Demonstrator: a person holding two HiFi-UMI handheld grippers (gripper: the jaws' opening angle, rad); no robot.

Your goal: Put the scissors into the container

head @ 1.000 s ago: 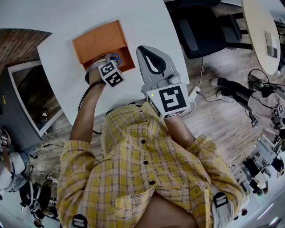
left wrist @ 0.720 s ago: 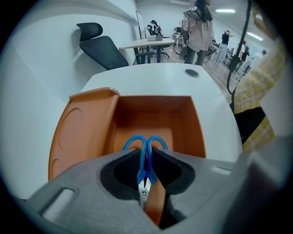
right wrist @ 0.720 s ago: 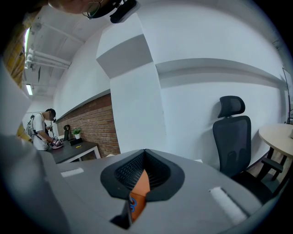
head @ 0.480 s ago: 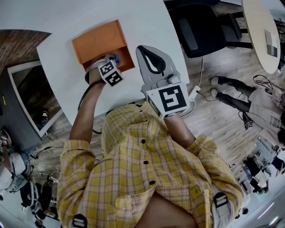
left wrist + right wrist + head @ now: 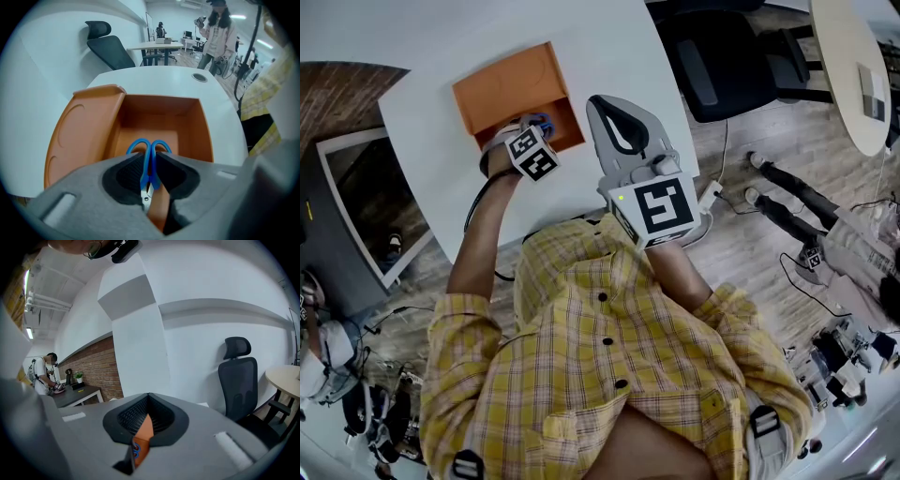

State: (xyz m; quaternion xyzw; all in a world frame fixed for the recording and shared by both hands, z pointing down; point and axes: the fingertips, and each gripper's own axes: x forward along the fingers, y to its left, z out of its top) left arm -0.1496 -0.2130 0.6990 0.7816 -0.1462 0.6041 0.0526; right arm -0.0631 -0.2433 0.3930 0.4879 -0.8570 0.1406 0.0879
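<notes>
The orange container sits open on the white table, its lid folded out to the left. My left gripper hovers over the container's near edge. It is shut on the blue-handled scissors, gripped near the pivot, with the handles pointing over the container's inside. My right gripper is held above the table just right of the container, jaws shut with nothing between them. Through the gap below the right gripper I see a strip of the container and the blue scissors.
A black office chair stands past the table's right edge. Someone's legs and cables lie on the wooden floor at the right. A round table is at the top right, and a dark desk at the left.
Both grippers stay where they were, the left still shut on the scissors. Only the person's legs on the floor at the right have shifted.
</notes>
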